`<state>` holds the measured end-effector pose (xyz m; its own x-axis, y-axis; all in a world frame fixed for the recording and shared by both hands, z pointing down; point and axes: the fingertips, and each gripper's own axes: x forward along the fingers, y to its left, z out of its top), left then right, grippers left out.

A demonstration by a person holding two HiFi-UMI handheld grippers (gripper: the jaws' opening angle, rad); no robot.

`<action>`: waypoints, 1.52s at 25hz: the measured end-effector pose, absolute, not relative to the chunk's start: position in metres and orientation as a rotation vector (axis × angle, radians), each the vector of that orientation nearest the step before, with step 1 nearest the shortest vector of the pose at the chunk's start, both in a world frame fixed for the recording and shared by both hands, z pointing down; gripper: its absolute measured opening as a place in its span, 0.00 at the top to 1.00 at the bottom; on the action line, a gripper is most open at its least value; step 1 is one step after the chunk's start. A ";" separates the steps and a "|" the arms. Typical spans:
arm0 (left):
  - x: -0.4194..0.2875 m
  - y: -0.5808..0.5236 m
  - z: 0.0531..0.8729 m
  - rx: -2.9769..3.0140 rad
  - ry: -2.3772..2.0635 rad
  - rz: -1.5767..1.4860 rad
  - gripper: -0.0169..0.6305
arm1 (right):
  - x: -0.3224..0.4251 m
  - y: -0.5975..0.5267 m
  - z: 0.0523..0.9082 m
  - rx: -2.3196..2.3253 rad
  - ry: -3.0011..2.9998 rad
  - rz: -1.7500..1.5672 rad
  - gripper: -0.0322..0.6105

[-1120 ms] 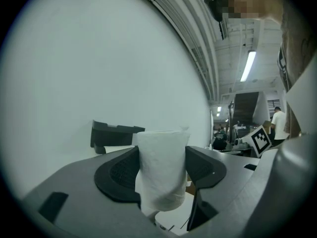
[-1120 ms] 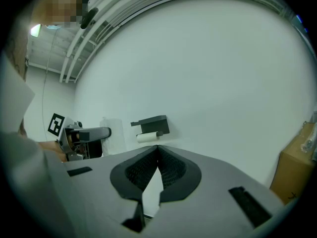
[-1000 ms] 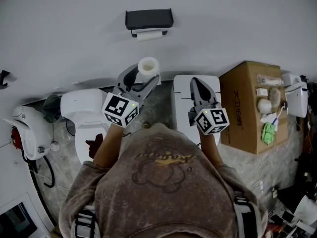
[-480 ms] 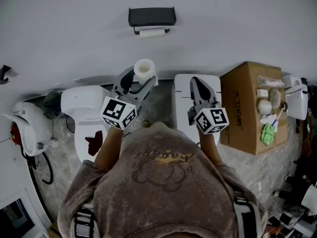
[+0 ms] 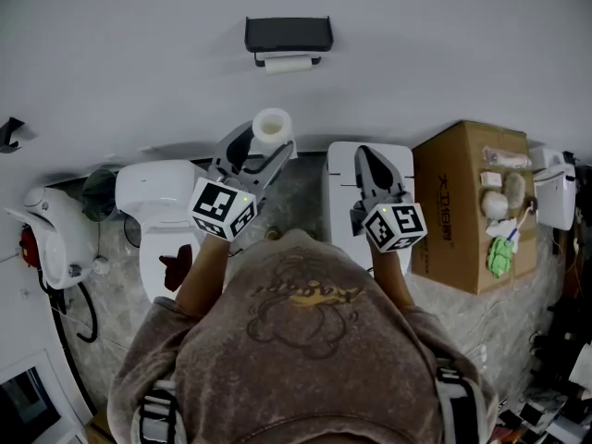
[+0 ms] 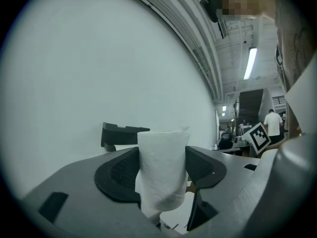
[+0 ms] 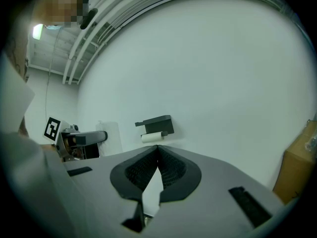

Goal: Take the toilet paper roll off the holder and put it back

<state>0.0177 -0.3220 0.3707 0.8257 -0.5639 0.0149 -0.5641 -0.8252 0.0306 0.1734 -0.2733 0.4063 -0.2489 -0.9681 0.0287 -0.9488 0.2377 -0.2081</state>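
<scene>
A black wall holder [image 5: 288, 33] carries a thin white roll [image 5: 289, 63] under its shelf. My left gripper [image 5: 267, 143] is shut on an upright white toilet paper roll [image 5: 273, 126], held in the air below and left of the holder. In the left gripper view the held roll [image 6: 162, 175] stands between the dark pads [image 6: 118, 175], with the holder [image 6: 124, 134] behind on the wall. My right gripper [image 5: 368, 158] is shut and holds nothing. Its closed jaws [image 7: 157, 150] point towards the holder [image 7: 157, 124], and my left gripper [image 7: 81, 139] shows at the left.
A white toilet [image 5: 162, 215] stands below left, and a white cabinet top [image 5: 338, 202] is under the right gripper. A cardboard box [image 5: 462, 206] with small items on it stands at the right. A white fixture [image 5: 55, 239] is at the far left.
The head view has shifted a little. My left gripper keeps its hold on the roll, and both grippers stay almost where they were.
</scene>
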 end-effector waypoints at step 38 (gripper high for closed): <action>0.044 -0.504 0.214 3.118 -1.064 -0.130 0.52 | 0.180 -0.282 0.416 -1.867 2.393 -0.307 0.96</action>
<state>0.0441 -0.5039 0.2137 0.7897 -0.6008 -0.1240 -0.6130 -0.7807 -0.1213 0.1797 -0.2821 0.4159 -0.2483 -0.9673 0.0521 -0.9491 0.2322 -0.2126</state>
